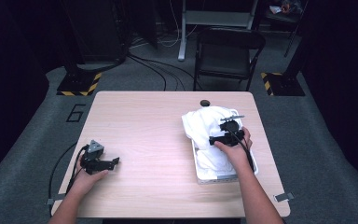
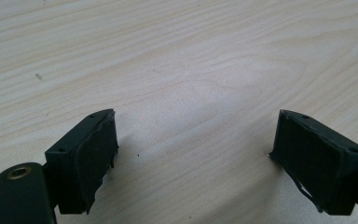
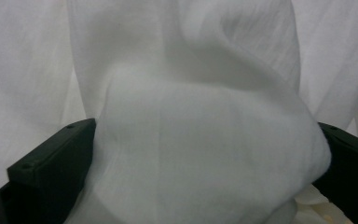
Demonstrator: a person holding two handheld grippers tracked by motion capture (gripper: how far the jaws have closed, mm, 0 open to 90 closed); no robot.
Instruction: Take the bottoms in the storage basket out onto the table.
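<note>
The right tool [image 1: 227, 132] is down in the white perforated plastic basket [image 1: 223, 177] at the desk's right side, its jaws standing wide around a bunched fold of crumpled white linen cloth [image 3: 205, 154], not yet pinching it. The left tool [image 2: 193, 163] rests spread open and empty on the pale wooden desk [image 1: 144, 140]. This looks like the grasp step; next, close firmly and lift the cloth clear.

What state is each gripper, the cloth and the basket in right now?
Left gripper: open, nothing between jaws, low over the table.
Right gripper: jaws wide, a cloth fold bulging between them.
White cloth: crumpled, heaped in the basket.
White basket: on table, holding the cloth.
</note>
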